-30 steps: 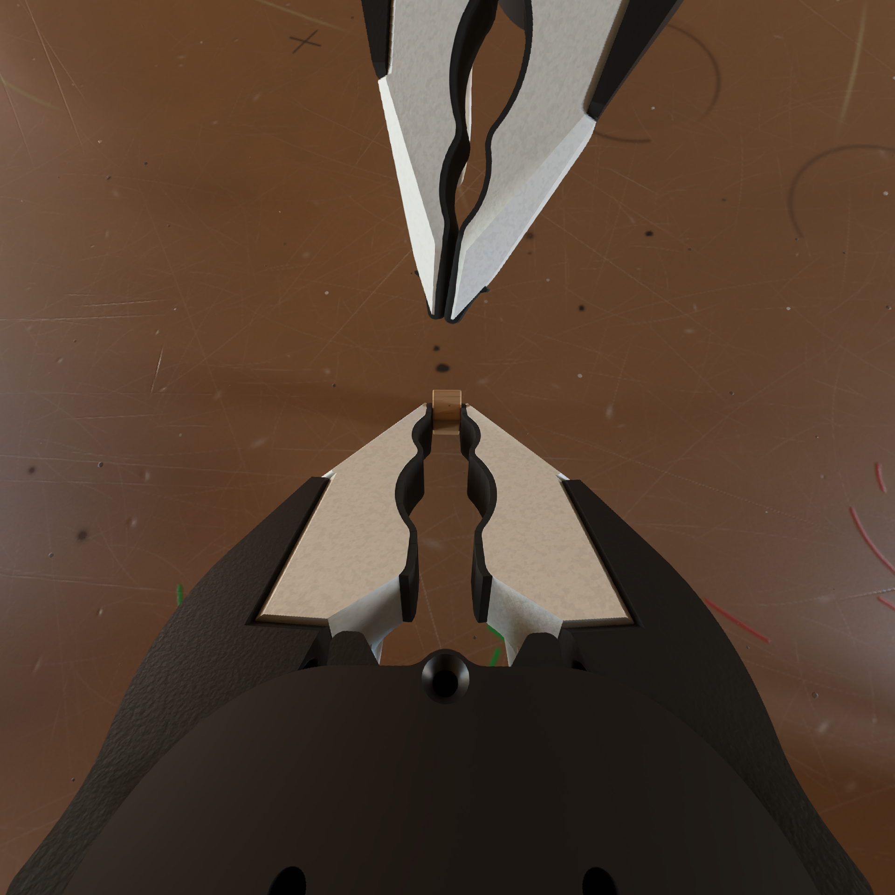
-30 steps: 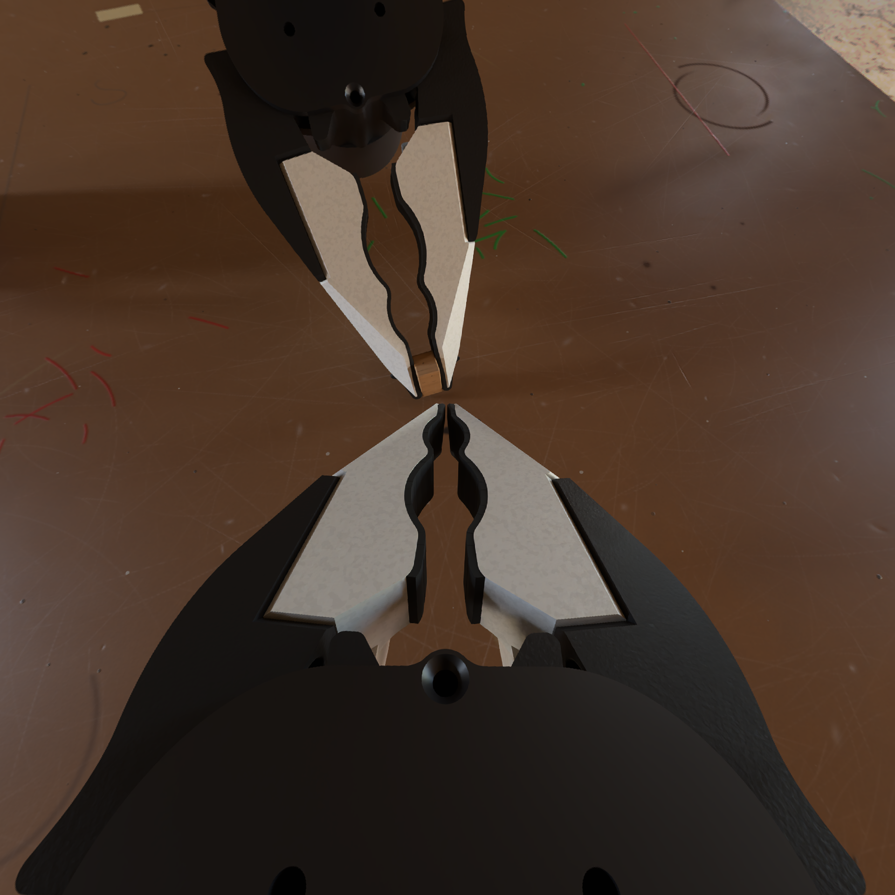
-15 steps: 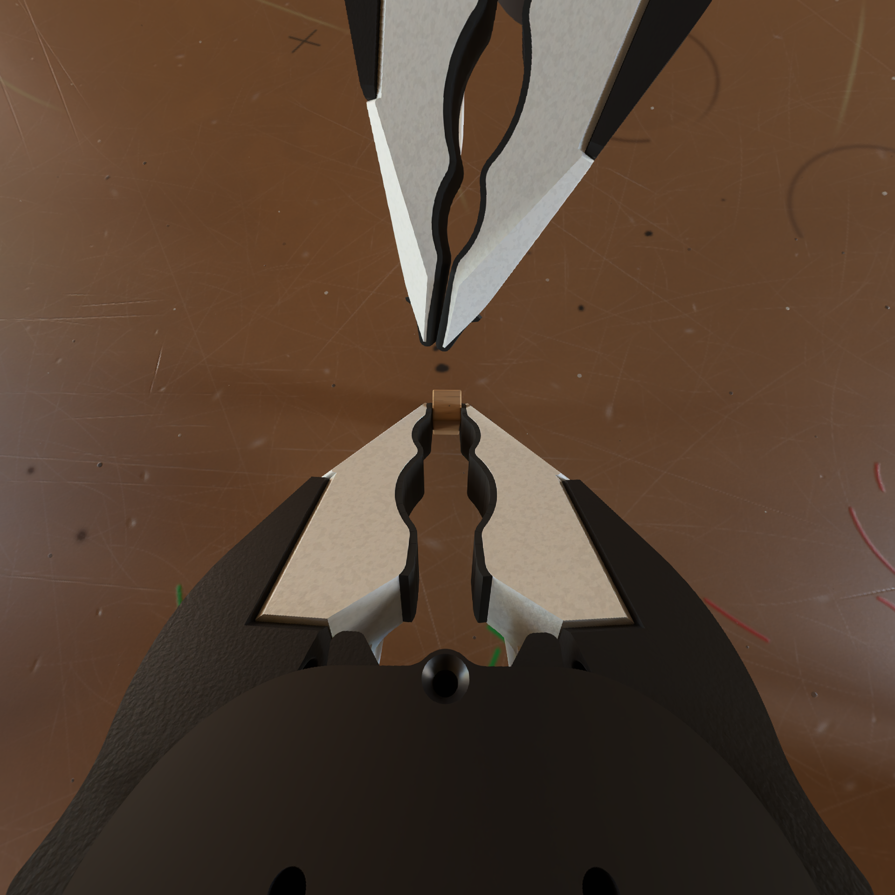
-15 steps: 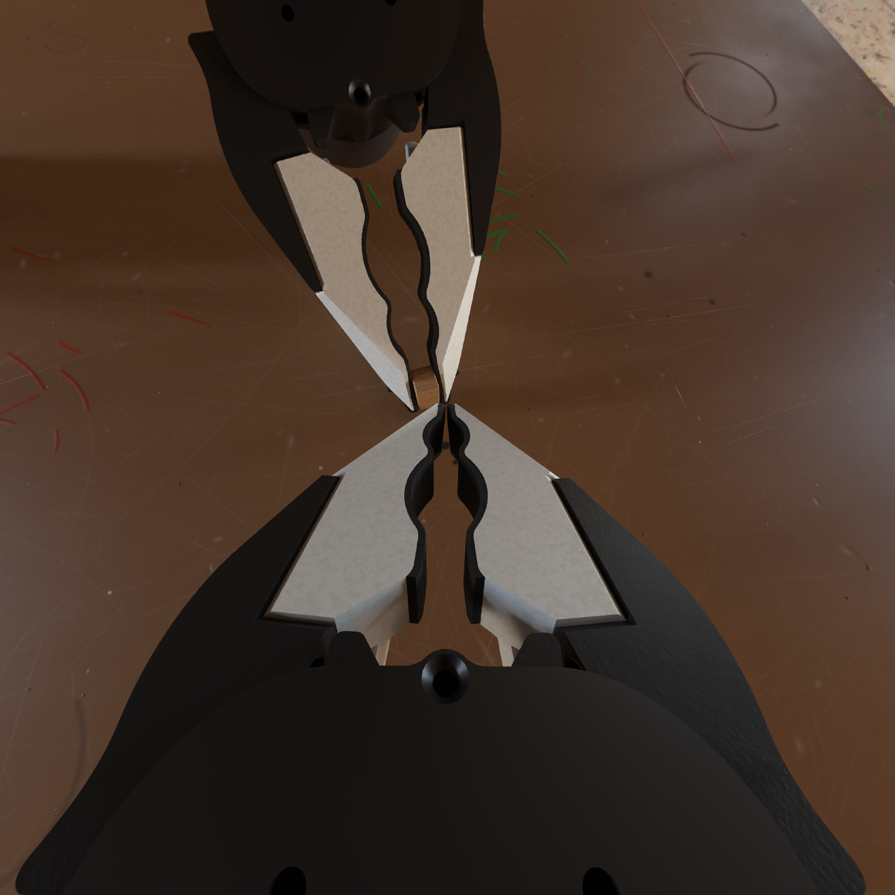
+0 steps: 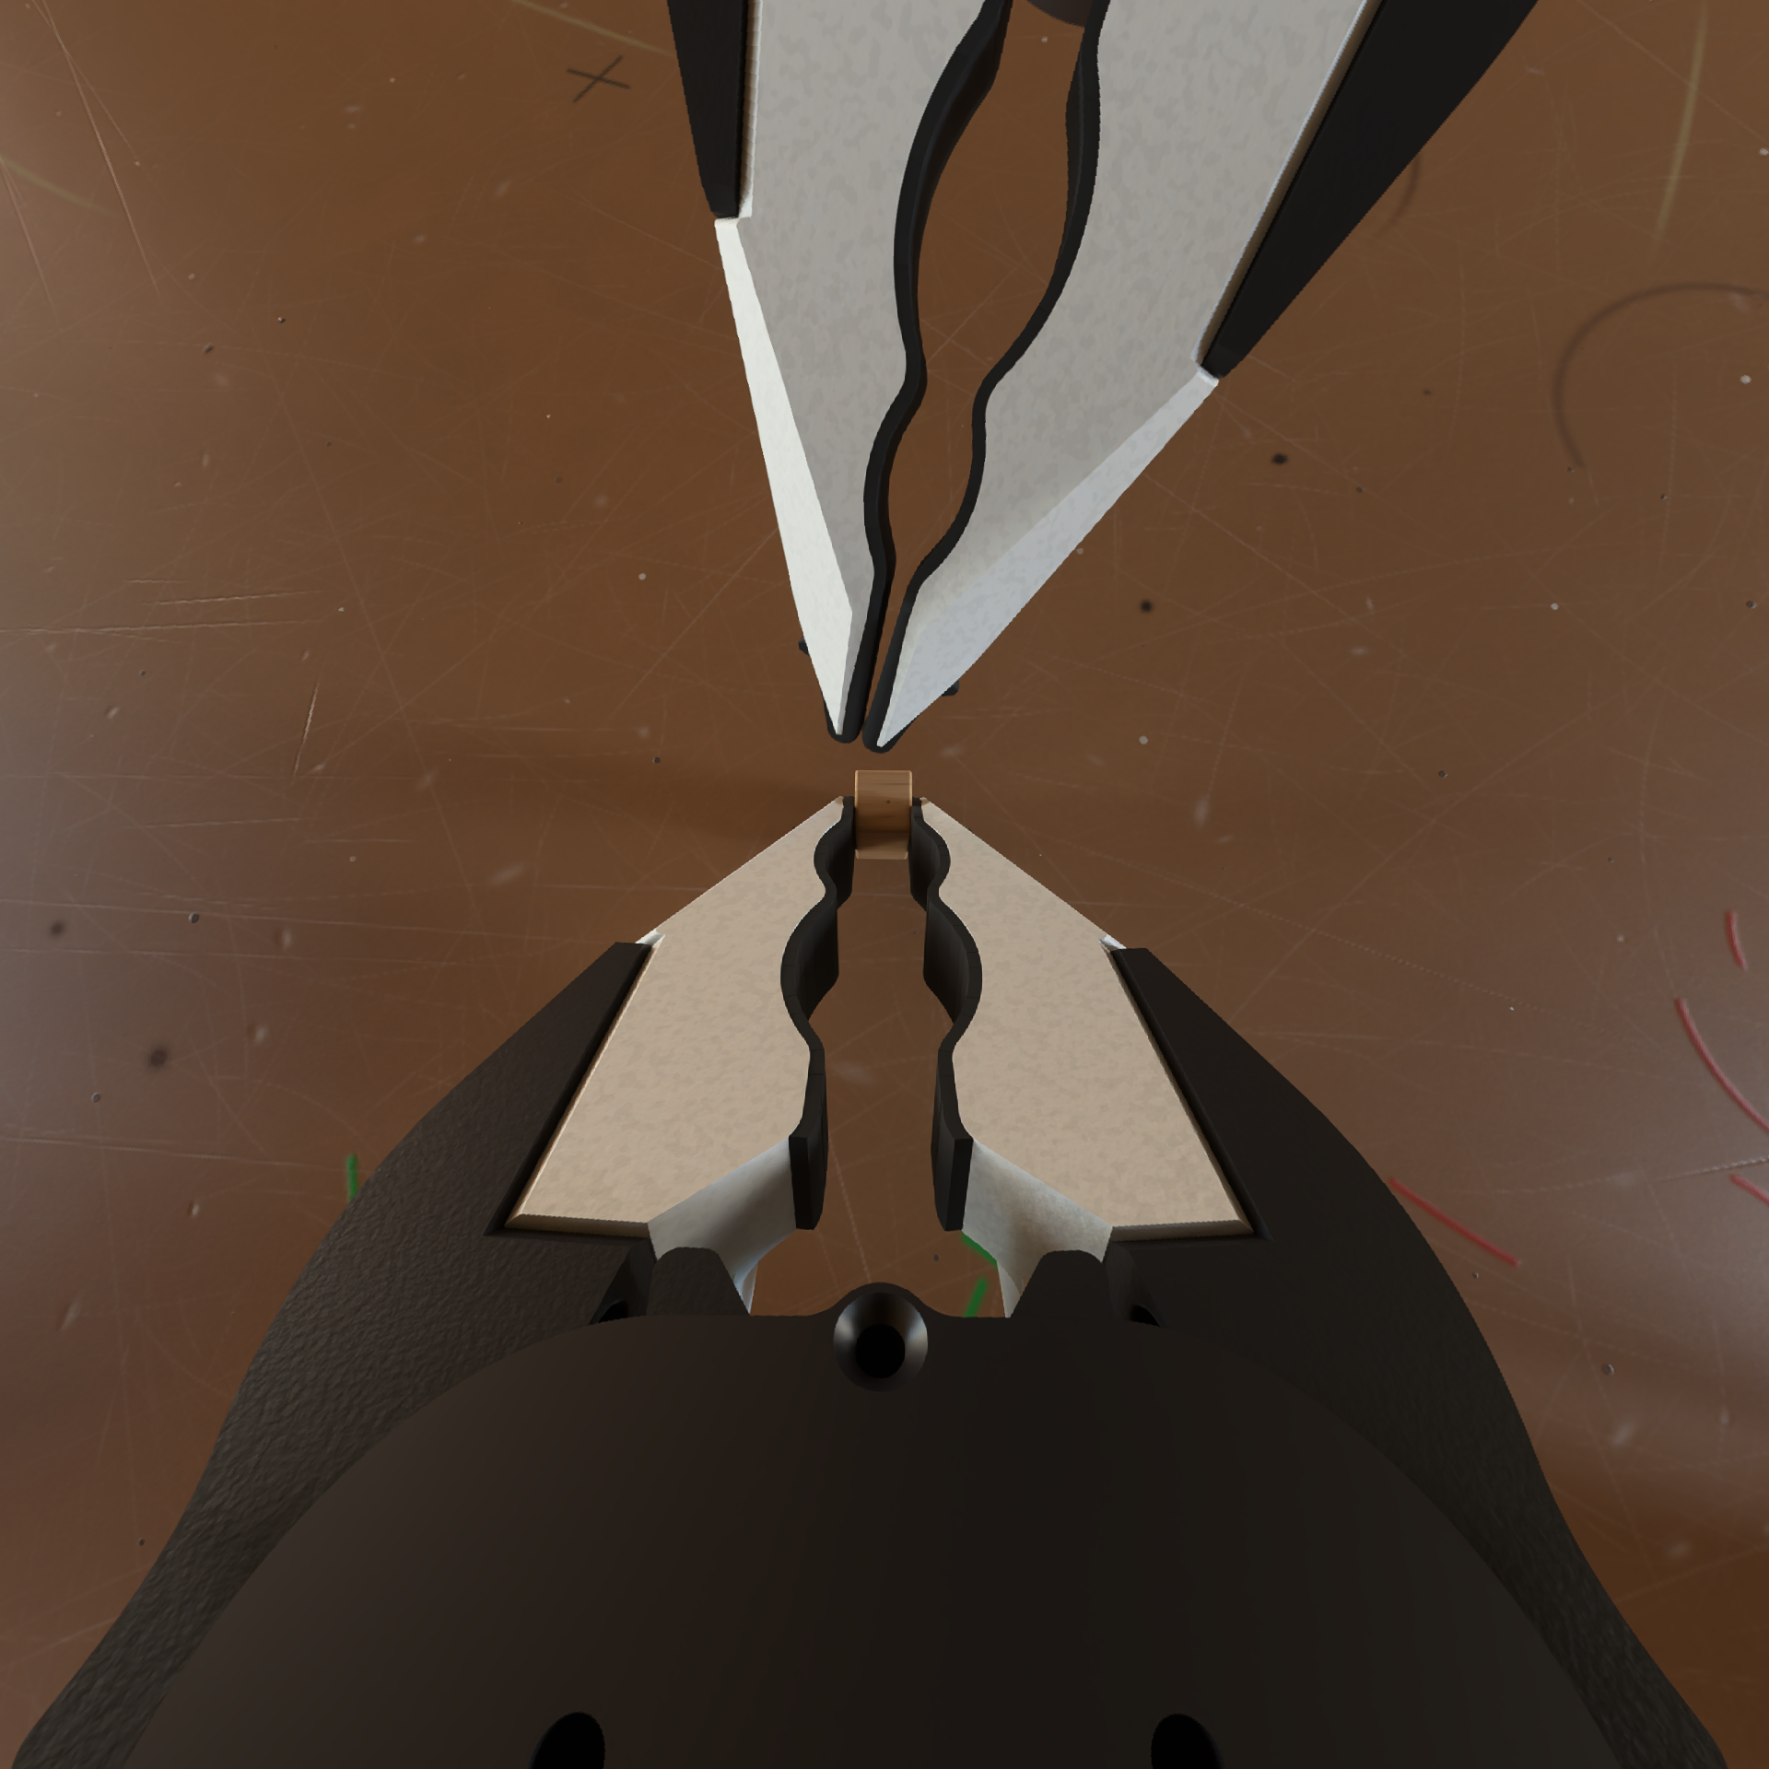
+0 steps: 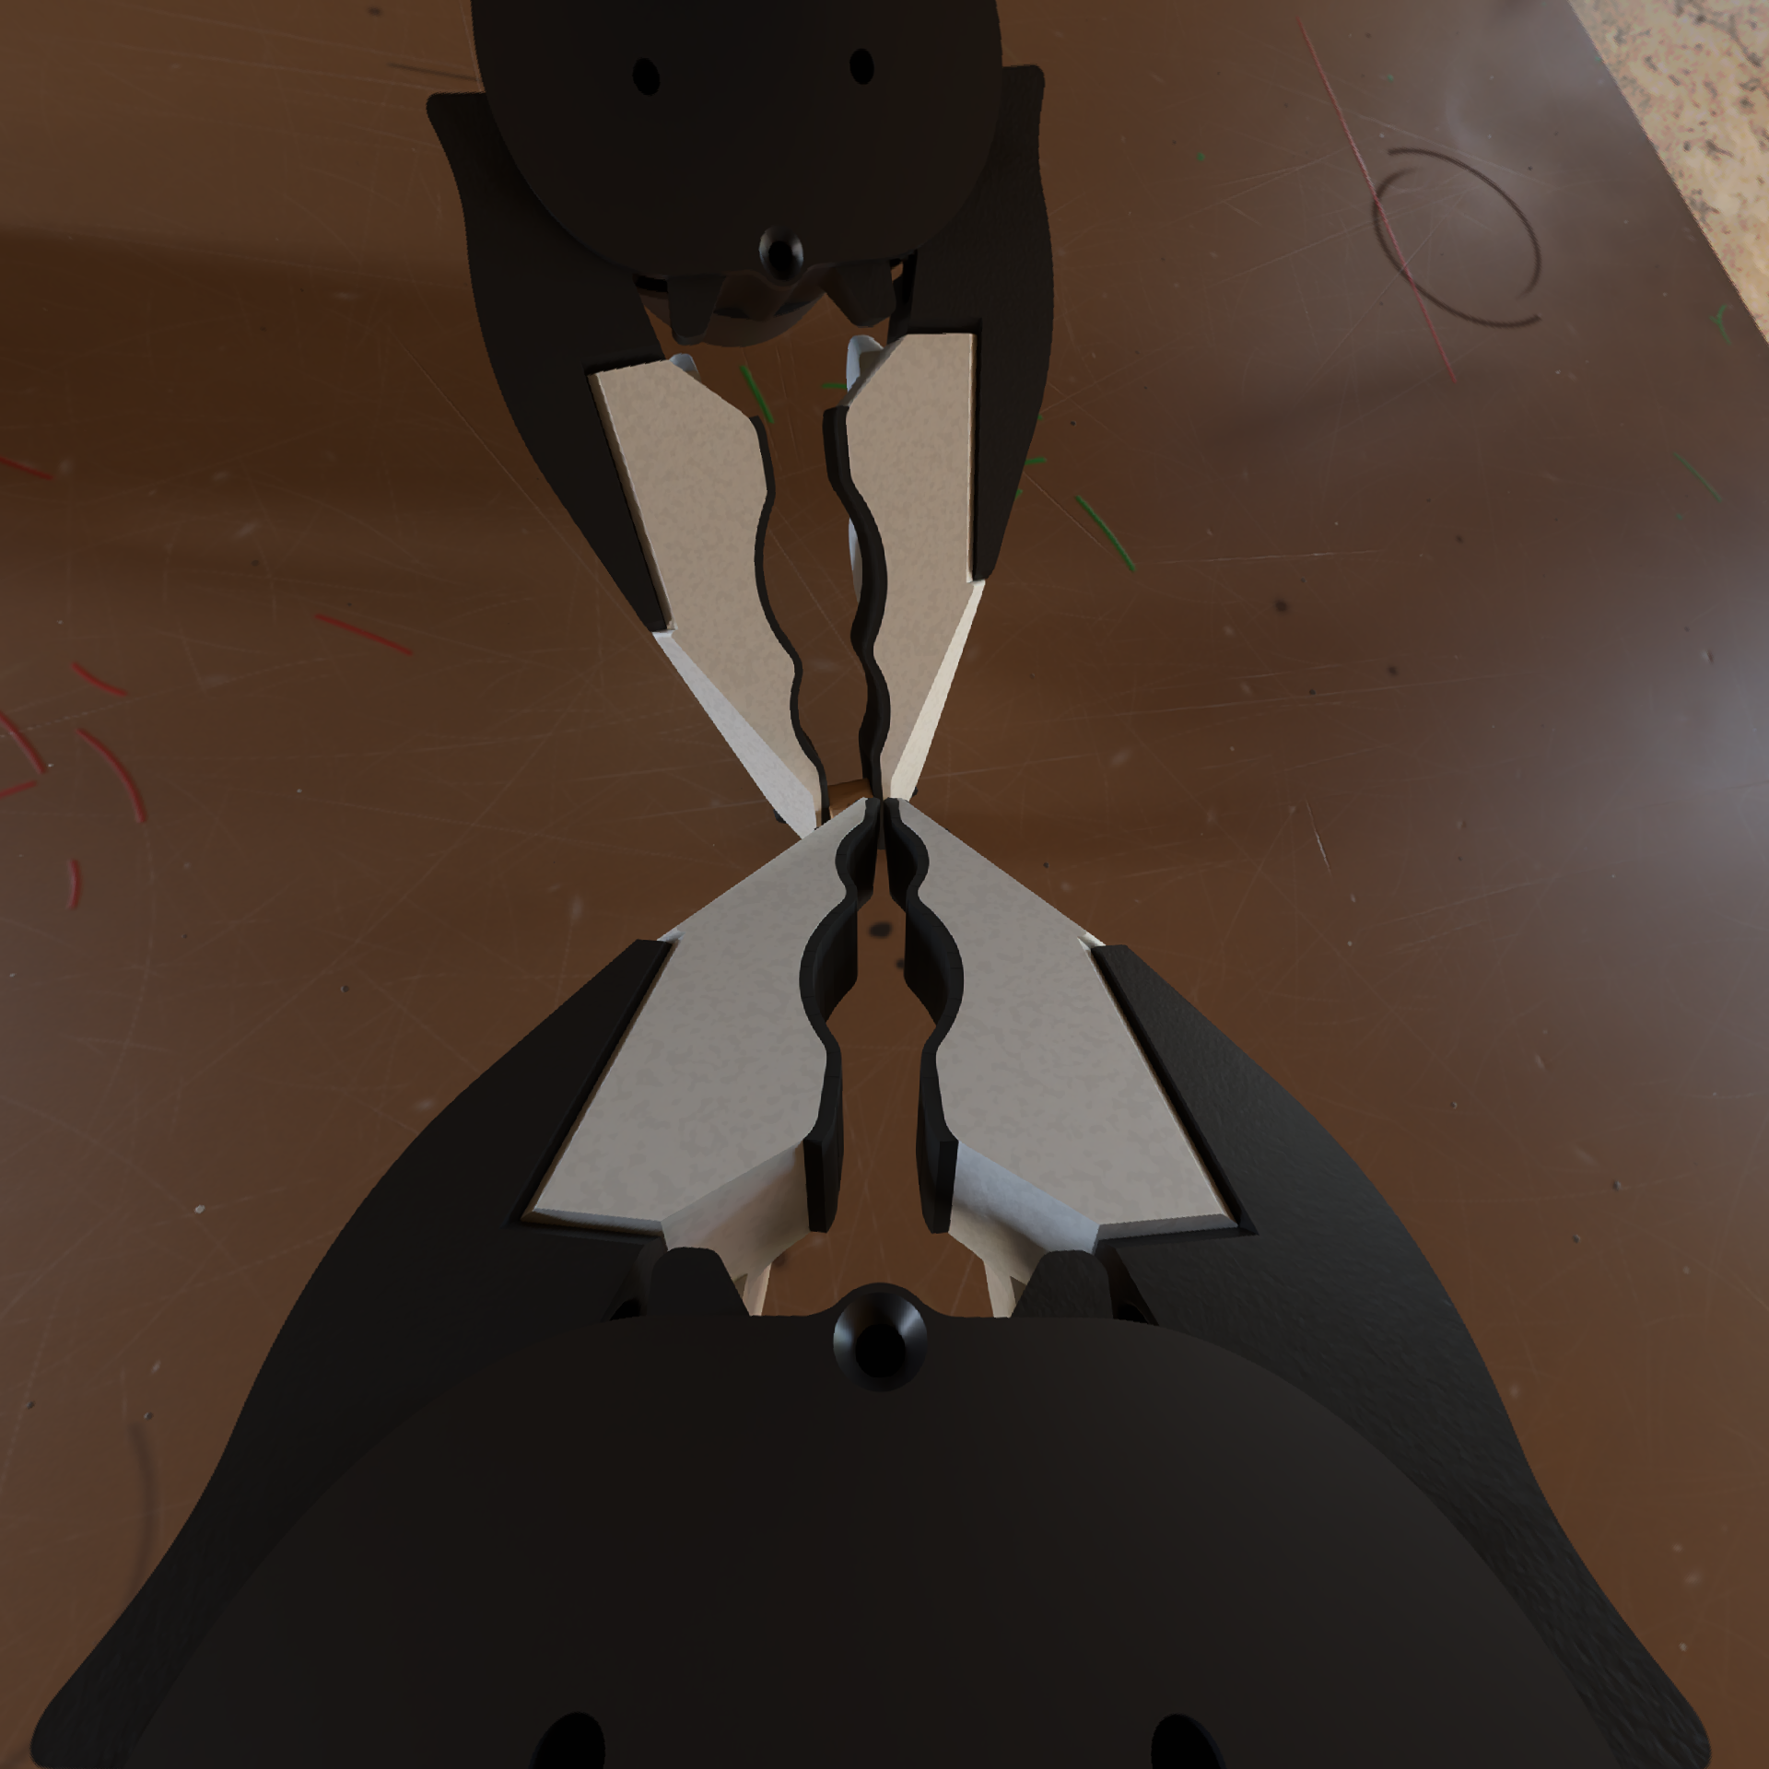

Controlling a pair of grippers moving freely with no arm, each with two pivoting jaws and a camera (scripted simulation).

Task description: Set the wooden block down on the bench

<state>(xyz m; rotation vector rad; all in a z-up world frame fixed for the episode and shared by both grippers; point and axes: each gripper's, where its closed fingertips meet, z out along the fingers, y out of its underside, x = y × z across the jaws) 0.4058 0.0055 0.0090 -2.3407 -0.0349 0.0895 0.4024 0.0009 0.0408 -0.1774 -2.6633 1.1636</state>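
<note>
A small wooden block [image 5: 883,816] is pinched between the tips of my left gripper [image 5: 883,821], just above the brown bench [image 5: 383,670]. My right gripper [image 5: 860,739] faces it tip to tip from the far side, shut and empty, a small gap from the block. In the right wrist view my right gripper [image 6: 879,812] is shut, and its tips hide most of the block [image 6: 844,791], of which only a sliver shows. The left gripper [image 6: 850,799] stands opposite, shut on that block.
The bench [image 6: 1340,862] is scratched brown, with red marks [image 6: 110,766], green marks [image 6: 1101,526] and a drawn circle [image 6: 1460,239]. Its edge, with a pale speckled floor [image 6: 1704,124] beyond, lies at the top right of the right wrist view.
My right gripper has moved steadily closer to the left gripper's tips and the block. The left gripper still holds the block the same way.
</note>
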